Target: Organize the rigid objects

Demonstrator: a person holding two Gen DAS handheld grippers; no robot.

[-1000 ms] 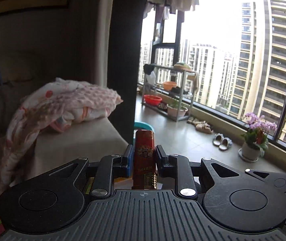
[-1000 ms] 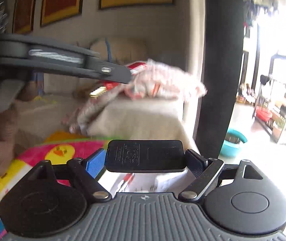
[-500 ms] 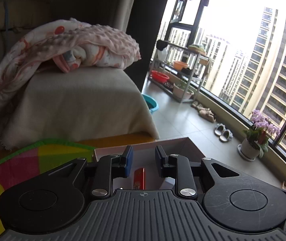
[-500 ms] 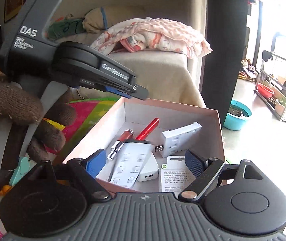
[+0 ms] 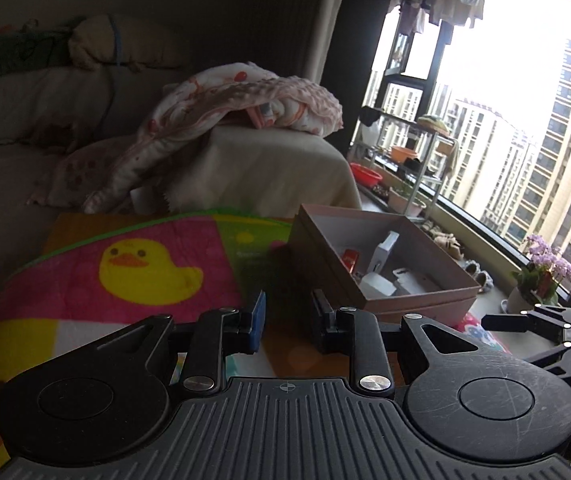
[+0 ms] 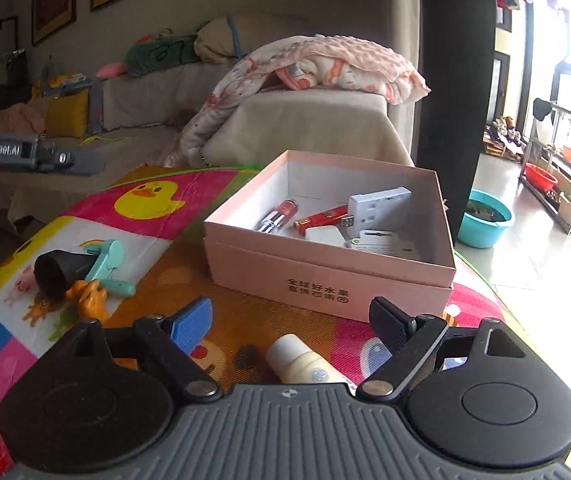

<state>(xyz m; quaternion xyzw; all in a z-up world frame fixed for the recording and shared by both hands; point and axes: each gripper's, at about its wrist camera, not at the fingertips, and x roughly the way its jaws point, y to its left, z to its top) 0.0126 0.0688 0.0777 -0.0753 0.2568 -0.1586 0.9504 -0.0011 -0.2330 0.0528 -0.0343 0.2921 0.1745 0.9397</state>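
**mat_watcher:** so where's everything sitting right now?

**boxfan22:** The pink box (image 6: 327, 280) is on the colourful play mat (image 6: 157, 200), lid off. Inside there's a red-capped tube (image 6: 277, 216), a red lighter-looking thing (image 6: 321, 216), a white flat module (image 6: 379, 208) leaning on the far wall, a white adapter (image 6: 325, 236) and a card pack (image 6: 385, 240). From the left wrist view the box (image 5: 417, 304) sits to the right, just past the fingers.

**mat_watcher:** and the grippers?

**boxfan22:** Both are spread apart with nothing in them. The left gripper (image 5: 287, 314) hangs over bare mat (image 5: 145, 268). The right gripper (image 6: 291, 322) is near the box's front wall, and a cream bottle (image 6: 305, 364) lies on the mat between its fingers, not touching either. Off to the left: a black cup (image 6: 59, 274) on its side, a teal tool (image 6: 109, 266) and an orange toy (image 6: 89, 298), all bunched together.
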